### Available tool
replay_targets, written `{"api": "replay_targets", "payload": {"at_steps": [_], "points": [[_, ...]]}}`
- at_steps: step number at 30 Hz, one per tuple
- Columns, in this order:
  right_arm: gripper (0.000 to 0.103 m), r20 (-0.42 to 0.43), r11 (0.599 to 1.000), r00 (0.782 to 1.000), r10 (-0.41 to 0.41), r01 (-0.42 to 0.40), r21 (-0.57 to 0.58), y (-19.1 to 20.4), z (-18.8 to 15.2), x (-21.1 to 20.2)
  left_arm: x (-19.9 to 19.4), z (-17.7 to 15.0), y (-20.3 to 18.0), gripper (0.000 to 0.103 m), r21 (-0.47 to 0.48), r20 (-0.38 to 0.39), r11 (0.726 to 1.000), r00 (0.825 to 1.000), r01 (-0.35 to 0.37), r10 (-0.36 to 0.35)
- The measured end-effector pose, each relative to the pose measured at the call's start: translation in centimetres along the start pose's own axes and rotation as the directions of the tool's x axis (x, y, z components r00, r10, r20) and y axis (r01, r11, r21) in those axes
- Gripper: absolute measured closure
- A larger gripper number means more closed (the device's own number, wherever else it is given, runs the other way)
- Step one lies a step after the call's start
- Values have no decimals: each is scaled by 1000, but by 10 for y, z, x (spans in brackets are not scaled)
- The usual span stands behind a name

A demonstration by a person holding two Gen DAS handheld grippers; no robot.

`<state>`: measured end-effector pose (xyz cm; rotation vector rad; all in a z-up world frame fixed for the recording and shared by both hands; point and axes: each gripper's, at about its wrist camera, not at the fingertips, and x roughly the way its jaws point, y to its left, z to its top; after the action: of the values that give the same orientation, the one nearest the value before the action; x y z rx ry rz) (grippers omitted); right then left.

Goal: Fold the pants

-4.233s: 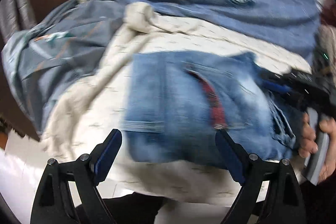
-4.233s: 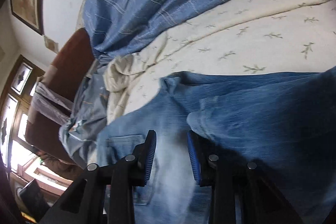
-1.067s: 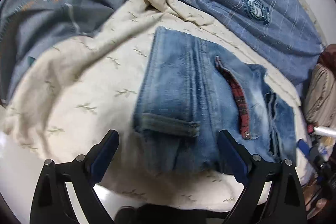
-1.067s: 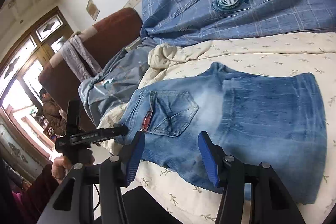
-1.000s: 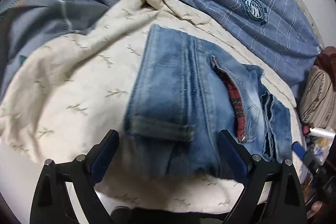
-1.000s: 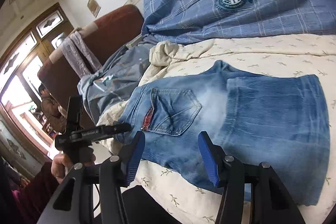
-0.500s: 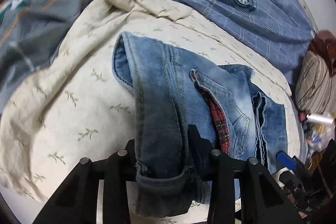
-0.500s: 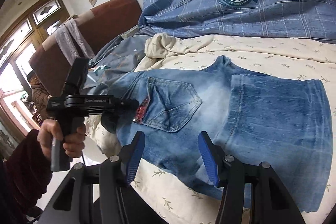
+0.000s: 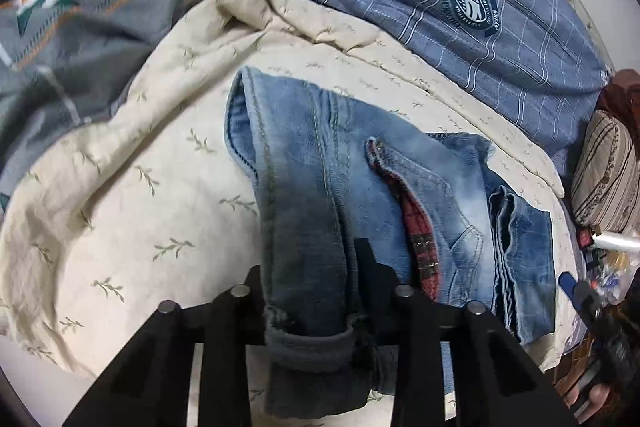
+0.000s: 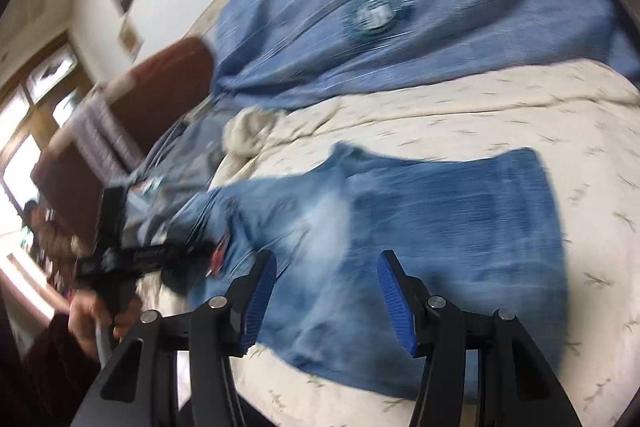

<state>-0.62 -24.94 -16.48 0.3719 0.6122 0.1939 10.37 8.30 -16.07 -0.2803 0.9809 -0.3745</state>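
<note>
Pants [image 9: 436, 195] waistband end pinched by closing left tool [image 9: 310, 291]; right tool [image 10: 326, 291] apart, empty; next, fold it rightward.

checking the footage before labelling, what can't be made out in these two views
- Left wrist view: the left tongs are closing on the jeans waistband; bunched denim hides their pads.
- Right wrist view: motion blur smears the jeans' pocket stitching and the blue plaid blanket's badge.
- Right wrist view: right tongs open; jeans' near edge hidden behind them.

Left gripper [image 9: 310, 291] closing on the jeans' waistband [image 9: 308, 267]; right gripper [image 10: 326, 301] parted.
Left hand [image 10: 94, 315] wraps its handle; right fingers [image 10: 260, 293] grip nothing.
</note>
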Motion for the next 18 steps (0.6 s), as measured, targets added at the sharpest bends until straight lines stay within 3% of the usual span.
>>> {"api": "replay_targets", "payload": {"at_steps": [5,10,15,18], "points": [[47,29,988,997,-70,66,138,-35,7,-15,-29,0,-35,75,99,102,994,994,-51,40],[47,-13,960,991,-131,130,247,-65,10,-20,-63,2,-86,78,220,169,975,985,-19,-19],[47,30,903,982,-185,158,400,-105,13,-47,-76,-6,-162,80,363,162,932,984,8,-71],[47,80,870,976,-202,141,473,-127,16,-67,-67,-17,-218,84,467,117,883,988,36,-102]]}}
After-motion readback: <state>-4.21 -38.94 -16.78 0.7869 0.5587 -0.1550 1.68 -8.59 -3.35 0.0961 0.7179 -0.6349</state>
